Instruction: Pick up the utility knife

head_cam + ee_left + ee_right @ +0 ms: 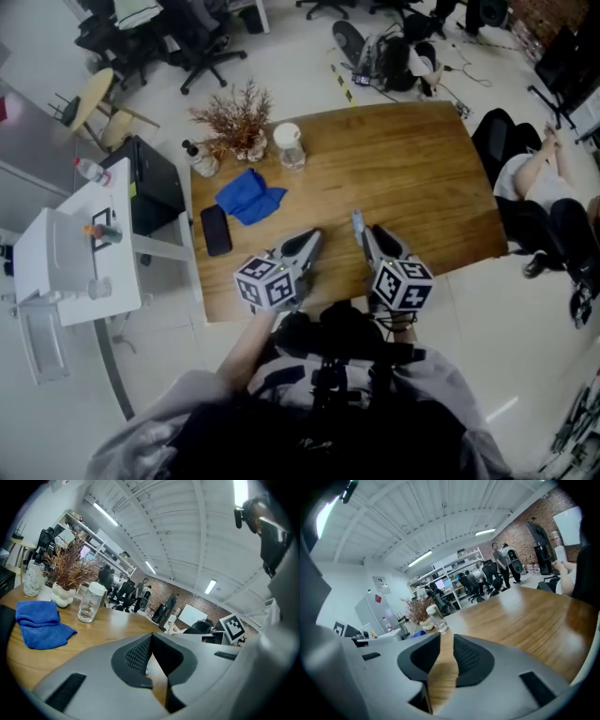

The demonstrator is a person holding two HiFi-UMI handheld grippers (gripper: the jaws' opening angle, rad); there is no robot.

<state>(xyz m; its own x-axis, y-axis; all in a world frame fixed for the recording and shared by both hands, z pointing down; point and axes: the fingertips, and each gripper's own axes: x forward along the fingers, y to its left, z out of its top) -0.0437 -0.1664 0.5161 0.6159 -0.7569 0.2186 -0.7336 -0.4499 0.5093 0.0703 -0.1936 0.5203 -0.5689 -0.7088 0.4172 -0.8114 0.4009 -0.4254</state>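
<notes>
At the wooden table's [412, 178] six-o'clock edge, left gripper [313, 236] with jaws pinched together on nothing, what looks like the slender grey utility knife [357, 228] lying at its three o'clock, right gripper [377, 232] just beside, jaws narrowly parted, empty.

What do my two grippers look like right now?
Both the left gripper and right gripper are grey moulded shells tapering to pointed tongs with black ribbed pads; each carries a cube of black-and-white square markers at the rear.
</notes>
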